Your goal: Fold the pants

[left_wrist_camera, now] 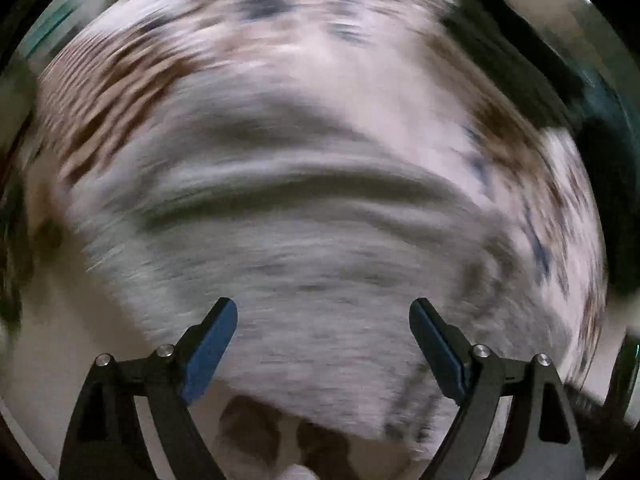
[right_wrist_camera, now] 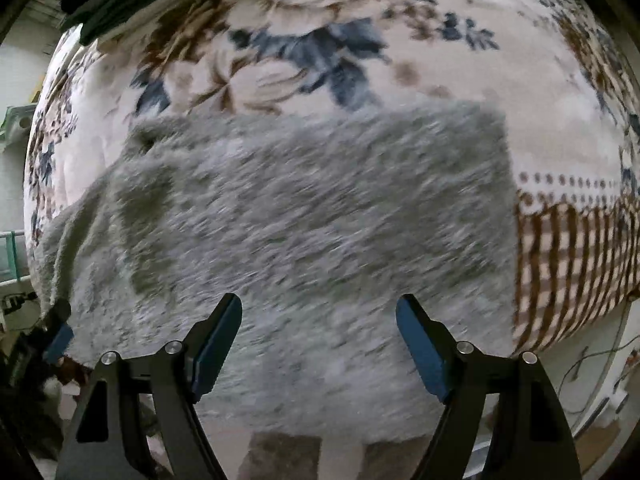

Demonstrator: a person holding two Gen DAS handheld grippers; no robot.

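Both our grippers, left [left_wrist_camera: 323, 314] and right [right_wrist_camera: 319, 310], gaped wide and empty above the grey pants [right_wrist_camera: 304, 216], spread from nine to three o'clock on the flowered blanket [right_wrist_camera: 400, 40].

Left wrist view: heavy motion smear, pants [left_wrist_camera: 304, 240] texture + blanket [left_wrist_camera: 120, 80] pattern unreadable.
Dark object [left_wrist_camera: 516, 52], upper right: too blurred to ID.
Right wrist view: pants bottom edge cut off by frame.
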